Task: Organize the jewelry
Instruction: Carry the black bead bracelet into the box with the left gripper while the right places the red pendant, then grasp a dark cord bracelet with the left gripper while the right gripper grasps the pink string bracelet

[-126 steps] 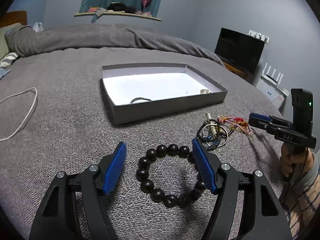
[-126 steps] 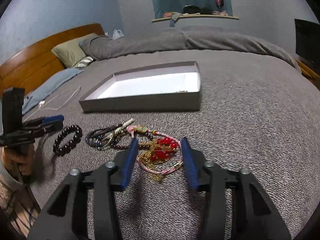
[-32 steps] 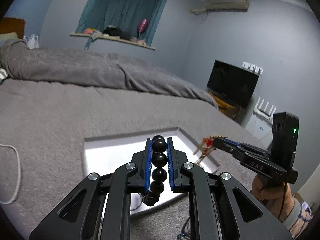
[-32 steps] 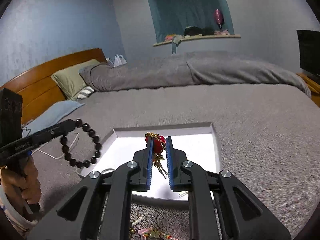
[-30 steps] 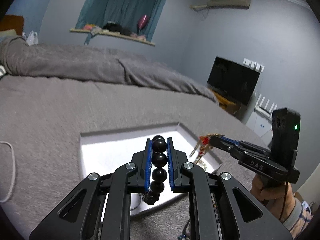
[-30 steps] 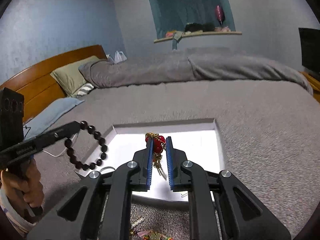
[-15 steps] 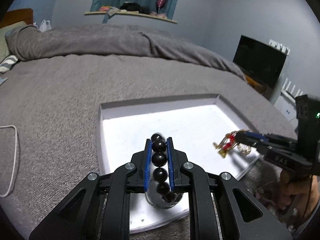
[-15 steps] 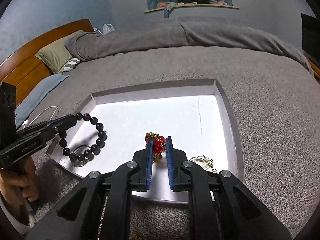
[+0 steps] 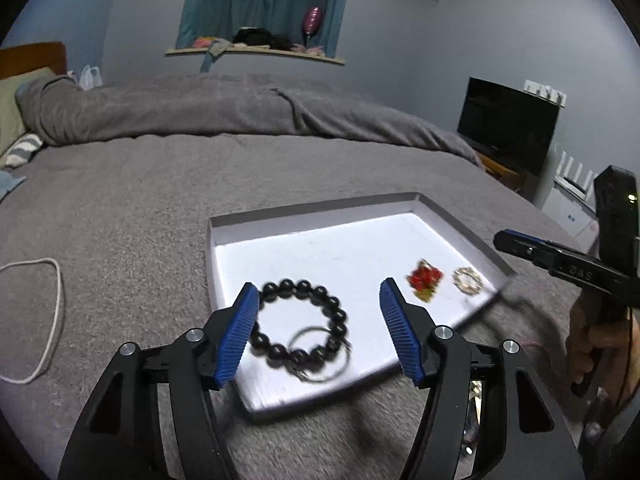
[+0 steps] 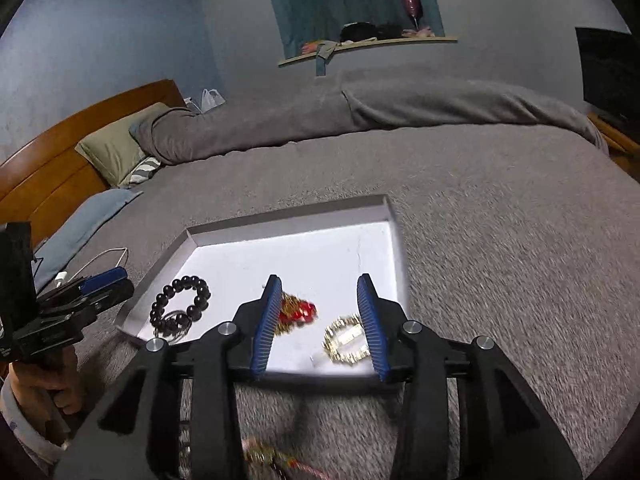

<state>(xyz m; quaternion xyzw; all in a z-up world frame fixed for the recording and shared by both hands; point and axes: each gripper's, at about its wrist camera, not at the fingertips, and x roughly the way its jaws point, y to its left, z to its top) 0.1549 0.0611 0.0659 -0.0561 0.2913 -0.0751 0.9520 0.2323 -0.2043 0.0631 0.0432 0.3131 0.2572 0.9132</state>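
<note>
Beaded bracelet [image 9: 298,322] lies near the tray's [image 9: 464,226] near-left rim, apparently released; both grippers, left [image 9: 318,328] and right [image 10: 320,322], have just opened, jaws wide, gripping nothing, the tray's far half bare.

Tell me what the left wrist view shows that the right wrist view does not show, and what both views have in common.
Only the left wrist view shows the white cord loop on the bedcover and the white router beside the TV.

Only the right wrist view shows the wooden headboard, the pillow and more jewelry on the cover in front of the tray.

Both show the tray holding the dark bead bracelet, the red ornament and the gold chain.
</note>
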